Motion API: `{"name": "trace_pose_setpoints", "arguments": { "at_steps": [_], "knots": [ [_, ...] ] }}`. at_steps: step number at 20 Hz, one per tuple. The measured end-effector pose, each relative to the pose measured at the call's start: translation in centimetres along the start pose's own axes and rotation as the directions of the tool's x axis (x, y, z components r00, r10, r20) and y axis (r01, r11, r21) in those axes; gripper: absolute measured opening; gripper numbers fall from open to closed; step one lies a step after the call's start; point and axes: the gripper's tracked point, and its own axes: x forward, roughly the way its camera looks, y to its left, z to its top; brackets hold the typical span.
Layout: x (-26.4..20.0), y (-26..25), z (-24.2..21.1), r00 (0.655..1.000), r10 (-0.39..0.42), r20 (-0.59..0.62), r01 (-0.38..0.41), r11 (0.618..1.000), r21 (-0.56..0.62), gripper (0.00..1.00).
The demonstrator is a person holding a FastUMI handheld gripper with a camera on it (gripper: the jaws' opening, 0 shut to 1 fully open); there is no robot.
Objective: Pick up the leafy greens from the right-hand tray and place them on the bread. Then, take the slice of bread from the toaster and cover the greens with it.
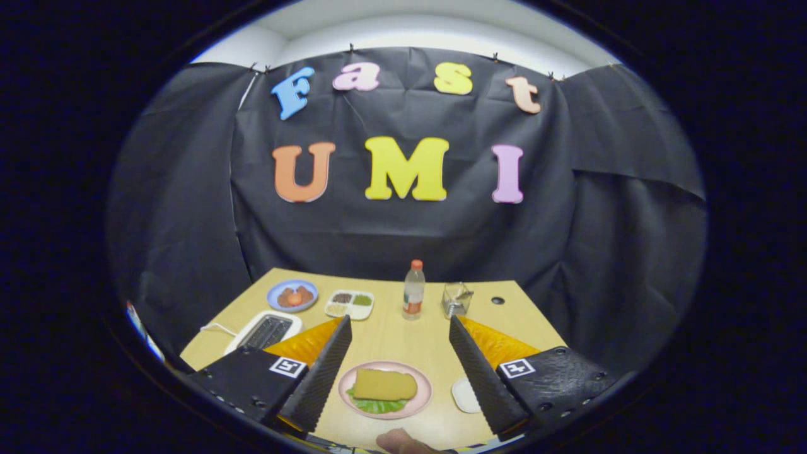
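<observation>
The gripper has its fingers spread wide and empty; between them, on the pink plate, the bread slice covers the greens.

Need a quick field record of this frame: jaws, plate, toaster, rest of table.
gripper: jaws open, holding nothing
plate: pink, between the jaws, on the table
bread: on the plate, covering the greens
greens: edge shows under the bread
toaster: beyond the left finger, slots look empty
small tray: white, by the right finger
further back: bottle, divided dish, blue plate
</observation>
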Motion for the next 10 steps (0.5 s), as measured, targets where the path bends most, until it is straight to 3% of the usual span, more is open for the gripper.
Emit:
{"name": "trace_pose_setpoints", "arguments": {
  "at_steps": [10],
  "knots": [
    [-8.8,-2.4,9.0,0.983,-0.051,0.174,0.055,0.998,-0.018,0.96]
  ]
}}
